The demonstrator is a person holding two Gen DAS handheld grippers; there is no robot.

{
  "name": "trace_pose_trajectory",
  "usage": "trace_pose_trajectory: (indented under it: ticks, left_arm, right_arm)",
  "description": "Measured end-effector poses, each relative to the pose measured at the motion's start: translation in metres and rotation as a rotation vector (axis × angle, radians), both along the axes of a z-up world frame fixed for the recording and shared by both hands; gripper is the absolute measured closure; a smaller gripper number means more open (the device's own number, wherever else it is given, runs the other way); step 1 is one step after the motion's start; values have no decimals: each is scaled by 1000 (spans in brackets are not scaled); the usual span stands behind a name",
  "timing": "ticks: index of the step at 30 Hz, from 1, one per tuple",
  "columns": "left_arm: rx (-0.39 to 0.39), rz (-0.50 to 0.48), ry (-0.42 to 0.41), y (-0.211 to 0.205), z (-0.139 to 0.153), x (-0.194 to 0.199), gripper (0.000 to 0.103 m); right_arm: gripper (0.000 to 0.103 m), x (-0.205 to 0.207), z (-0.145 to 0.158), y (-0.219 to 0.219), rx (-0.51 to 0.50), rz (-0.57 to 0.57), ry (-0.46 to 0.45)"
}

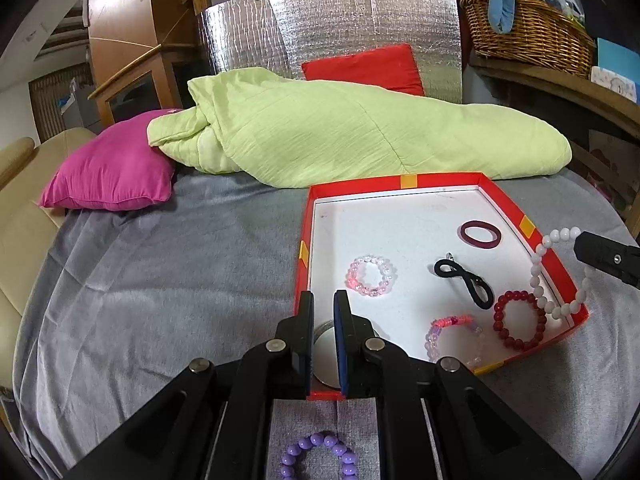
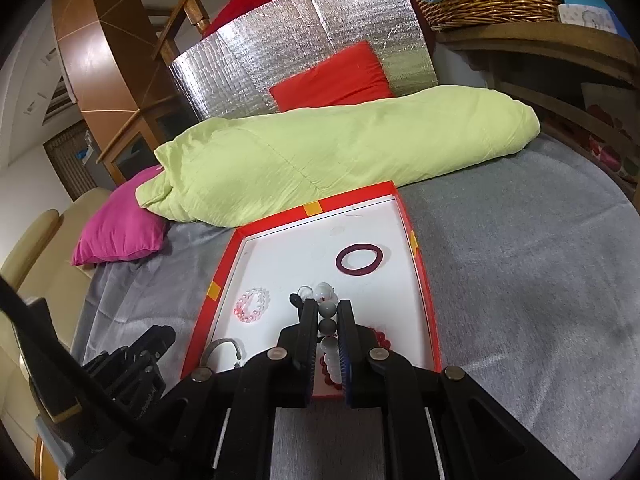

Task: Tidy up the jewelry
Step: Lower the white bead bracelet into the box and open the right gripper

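Observation:
A red box lid (image 1: 407, 181) with a white floor lies on the grey bedcover. In it lie a pink bead bracelet (image 1: 372, 276), a dark maroon bangle (image 1: 479, 234), a black hair tie (image 1: 464, 282), a dark red bead bracelet (image 1: 518, 320) and a pink-lilac bracelet (image 1: 450, 336). My right gripper (image 2: 325, 312) is shut on a white bead bracelet (image 2: 328, 308), which hangs over the lid's right side (image 1: 556, 276). My left gripper (image 1: 322, 300) hovers at the lid's near left corner, its fingers narrowly apart over a silver bangle (image 1: 326, 340). A purple bead bracelet (image 1: 318, 454) lies on the bedcover below it.
A rolled light-green quilt (image 1: 340, 136) lies behind the lid, with a magenta pillow (image 1: 112, 172) at its left and a red cushion (image 1: 364, 68) against a silver foil panel. A wicker basket (image 1: 528, 32) stands on a shelf at the right. A beige armchair is at the left.

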State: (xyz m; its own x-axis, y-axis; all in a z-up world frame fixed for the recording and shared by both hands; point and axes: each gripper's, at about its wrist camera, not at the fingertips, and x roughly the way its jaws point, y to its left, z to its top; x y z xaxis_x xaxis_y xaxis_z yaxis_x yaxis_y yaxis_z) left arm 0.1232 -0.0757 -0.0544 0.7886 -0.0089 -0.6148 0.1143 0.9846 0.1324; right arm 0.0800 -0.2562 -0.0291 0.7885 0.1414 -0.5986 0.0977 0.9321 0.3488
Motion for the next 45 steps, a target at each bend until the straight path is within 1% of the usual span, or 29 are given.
trace_pose_trajectory:
  ticks: [6,10,16,20,25,30,37,45]
  left_arm:
    - [-7,-17,11,-5,-4,5,93]
    - [-47,-60,34,-7,-7,11,93]
    - [-104,-107,62,-10,-11,19,93]
    - [-149,-128,86,-12,-15,24,93]
    - [-143,-128,89,-19,-19,28,93]
    - [-122,-127,77,-26,-22,32,93]
    - [-135,-119,87,-30,-24,39,93]
    - [-129,-109,89,-35,-27,43,93]
  right_arm:
    - [93,11,-4,-1,28,8,12]
    - [93,23,-5,-3,17,-3,3]
    - [93,40,-16,-17,78,-22,23]
    - [93,48,-19,-17,92,-24,25]
    - [92,57,-21,-15,99,-25,14]
    - [92,65,-27,-16,109,-32,29]
    - [92,70,-34,-22,112,-40,46]
    - [92,72,-39,-24,111,-41,61]
